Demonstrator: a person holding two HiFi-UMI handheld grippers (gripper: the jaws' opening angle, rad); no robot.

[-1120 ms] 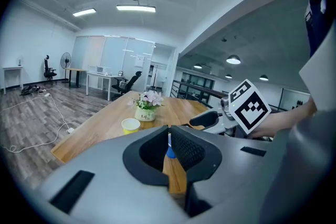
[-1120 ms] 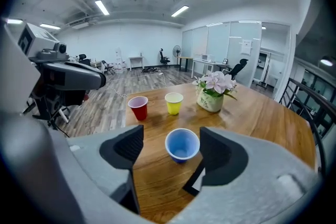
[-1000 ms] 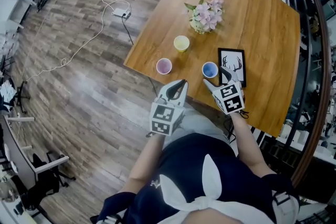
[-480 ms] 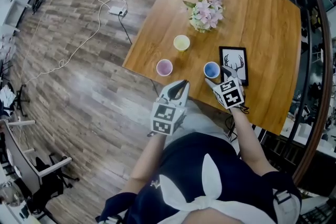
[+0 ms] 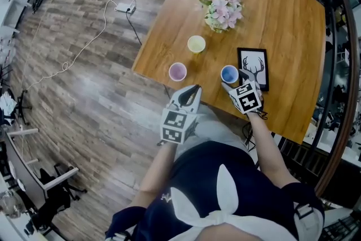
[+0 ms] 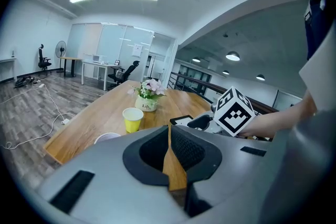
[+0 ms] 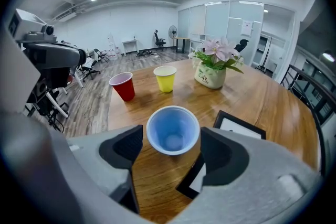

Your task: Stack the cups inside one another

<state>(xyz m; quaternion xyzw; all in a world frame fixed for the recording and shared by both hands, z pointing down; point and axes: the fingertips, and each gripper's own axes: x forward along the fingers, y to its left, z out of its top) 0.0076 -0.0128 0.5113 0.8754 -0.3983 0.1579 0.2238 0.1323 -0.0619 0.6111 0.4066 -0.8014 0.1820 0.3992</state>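
Three cups stand on the wooden table (image 5: 282, 25): a yellow cup (image 5: 196, 43), a red cup (image 5: 177, 71) near the front edge, and a blue cup (image 5: 229, 74). In the right gripper view the blue cup (image 7: 173, 130) stands upright between the jaws of my right gripper (image 7: 172, 140), which is open, with a pad close on each side. The red cup (image 7: 123, 86) and yellow cup (image 7: 166, 78) lie beyond it. My left gripper (image 5: 193, 90) hangs just off the table's front edge, shut and holding nothing. From it I see the yellow cup (image 6: 133, 119).
A vase of pink flowers (image 5: 223, 13) stands behind the yellow cup. A black picture frame (image 5: 255, 65) lies flat to the right of the blue cup, under my right gripper's side. A cable and plug (image 5: 124, 7) run over the floor at left.
My right gripper has moved forward, so the blue cup now sits between its jaws. The left gripper has hardly moved.
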